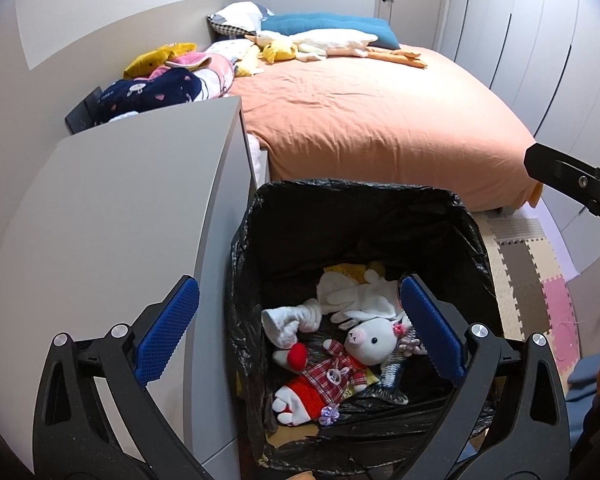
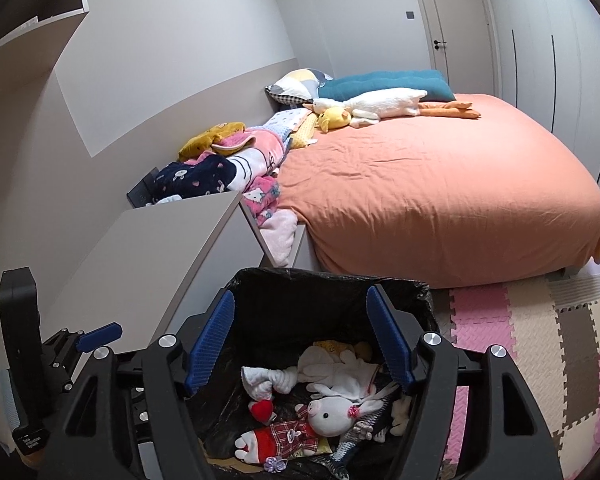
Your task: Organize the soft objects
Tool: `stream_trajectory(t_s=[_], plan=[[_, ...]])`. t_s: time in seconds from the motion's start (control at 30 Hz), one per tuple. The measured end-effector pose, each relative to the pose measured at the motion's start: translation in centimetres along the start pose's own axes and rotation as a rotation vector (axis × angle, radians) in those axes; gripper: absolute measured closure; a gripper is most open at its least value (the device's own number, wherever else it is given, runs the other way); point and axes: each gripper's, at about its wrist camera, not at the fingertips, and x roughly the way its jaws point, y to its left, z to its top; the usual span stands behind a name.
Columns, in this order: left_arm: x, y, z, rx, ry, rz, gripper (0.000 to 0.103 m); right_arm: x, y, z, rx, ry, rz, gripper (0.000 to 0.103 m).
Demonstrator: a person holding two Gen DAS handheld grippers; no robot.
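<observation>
A bin lined with a black bag (image 1: 380, 204) (image 2: 404, 286) stands below both grippers. Inside lie a white pig doll in a red plaid dress (image 1: 364, 340) (image 2: 332, 414), a white rolled cloth (image 1: 288, 320) (image 2: 264, 380) and other soft toys. My left gripper (image 1: 300, 328) hangs open over the bin, nothing between its blue pads. My right gripper (image 2: 300, 344) is open and empty too, above the same bin. On the orange bed (image 1: 380, 112) (image 2: 440, 184) rest a white goose plush (image 1: 332, 42) (image 2: 380, 104), a yellow duck plush (image 1: 278, 50) (image 2: 334, 118) and a heap of blankets (image 1: 172, 84) (image 2: 228, 160).
A grey cabinet (image 1: 120, 208) (image 2: 152, 248) stands left of the bin, beside the bed. Foam puzzle mats (image 1: 532, 280) (image 2: 540, 340) cover the floor to the right. Wardrobe doors (image 1: 540, 40) and a closed door (image 2: 452, 20) line the far side. The right gripper's arm (image 1: 572, 184) shows at the right edge.
</observation>
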Motion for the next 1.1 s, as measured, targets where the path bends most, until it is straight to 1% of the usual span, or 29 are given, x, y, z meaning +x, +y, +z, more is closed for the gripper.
stream_trajectory(t_s=[0.4, 0.73, 1.1], plan=[[-0.15, 0.83, -0.14, -0.043, -0.003, 0.000, 0.006, 0.44, 0.59, -0.09, -0.009, 0.006, -0.001, 0.033], [-0.15, 0.88, -0.16, -0.049, 0.000, -0.008, 0.006, 0.46, 0.59, -0.06, -0.007, 0.007, -0.002, 0.033], [-0.21, 0.79, -0.18, -0.040, -0.002, 0.008, 0.006, 0.44, 0.68, -0.15, -0.008, 0.008, -0.003, 0.033]])
